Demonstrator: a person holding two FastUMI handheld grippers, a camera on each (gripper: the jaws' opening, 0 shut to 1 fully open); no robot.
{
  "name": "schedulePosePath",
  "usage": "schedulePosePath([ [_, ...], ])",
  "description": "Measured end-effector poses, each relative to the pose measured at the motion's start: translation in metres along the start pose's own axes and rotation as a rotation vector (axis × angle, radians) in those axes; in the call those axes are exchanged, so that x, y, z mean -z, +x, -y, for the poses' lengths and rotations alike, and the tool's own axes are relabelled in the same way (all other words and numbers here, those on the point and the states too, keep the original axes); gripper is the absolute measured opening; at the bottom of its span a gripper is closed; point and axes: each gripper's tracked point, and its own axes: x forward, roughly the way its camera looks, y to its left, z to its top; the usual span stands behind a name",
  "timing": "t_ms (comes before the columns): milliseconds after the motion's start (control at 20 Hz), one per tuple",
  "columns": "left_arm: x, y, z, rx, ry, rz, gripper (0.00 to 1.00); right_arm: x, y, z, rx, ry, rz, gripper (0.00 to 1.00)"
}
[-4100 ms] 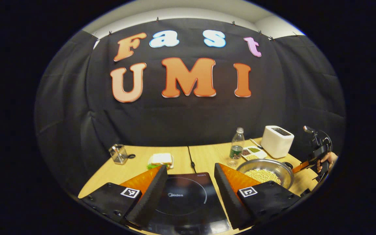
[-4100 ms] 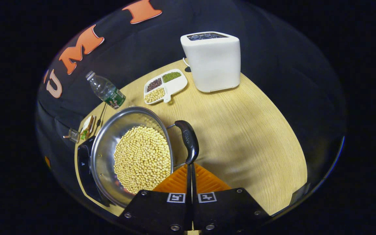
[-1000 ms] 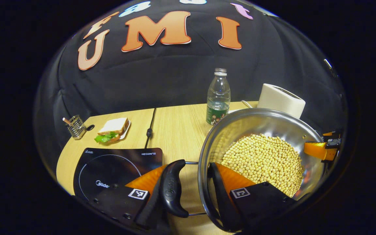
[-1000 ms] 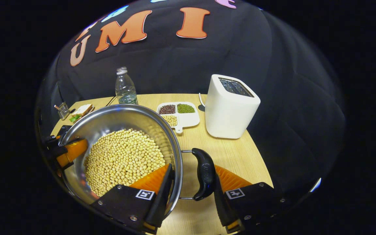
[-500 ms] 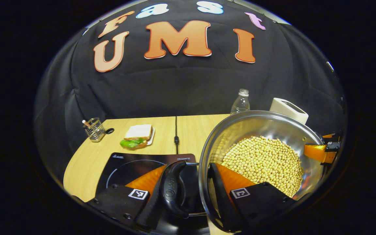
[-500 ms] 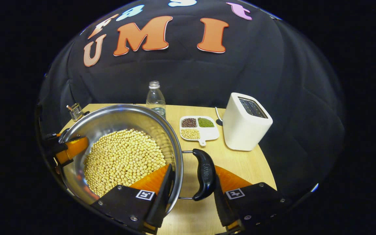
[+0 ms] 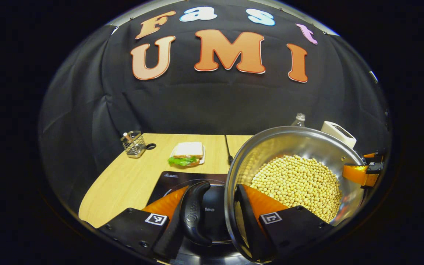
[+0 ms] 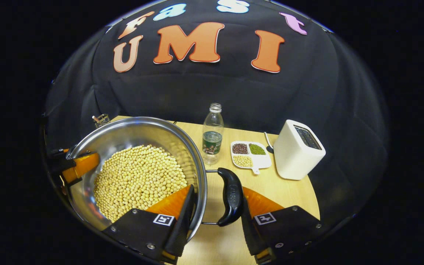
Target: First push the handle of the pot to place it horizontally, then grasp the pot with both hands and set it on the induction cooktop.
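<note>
Both the left gripper and right gripper clamped the pot, which hid most of the bottle, toaster and cooktop

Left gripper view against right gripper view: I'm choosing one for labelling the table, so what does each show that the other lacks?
The left gripper view adds the induction cooktop and a sandwich. The right gripper view adds the divided bean tray. Shared: the pot of soybeans, held by the left hand-held gripper and the right hand-held gripper, plus the bottle, toaster and wire holder.
</note>
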Motion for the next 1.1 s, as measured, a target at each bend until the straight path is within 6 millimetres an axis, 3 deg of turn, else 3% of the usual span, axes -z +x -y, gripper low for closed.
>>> schedulePosePath([
  [350,-0.023,-0.052,-0.017,-0.062,-0.027,0.009,0.77,-0.003,0.004,0.001,-0.042,-0.019,0.015,0.64],
  [700,-0.037,-0.083,-0.04,-0.111,-0.042,0.002,0.77,0.0,0.01,-0.001,-0.076,-0.031,0.006,0.64],
  [1100,-0.041,-0.086,-0.04,-0.135,-0.04,-0.03,0.77,0.004,0.011,-0.001,-0.097,-0.049,-0.026,0.65],
])
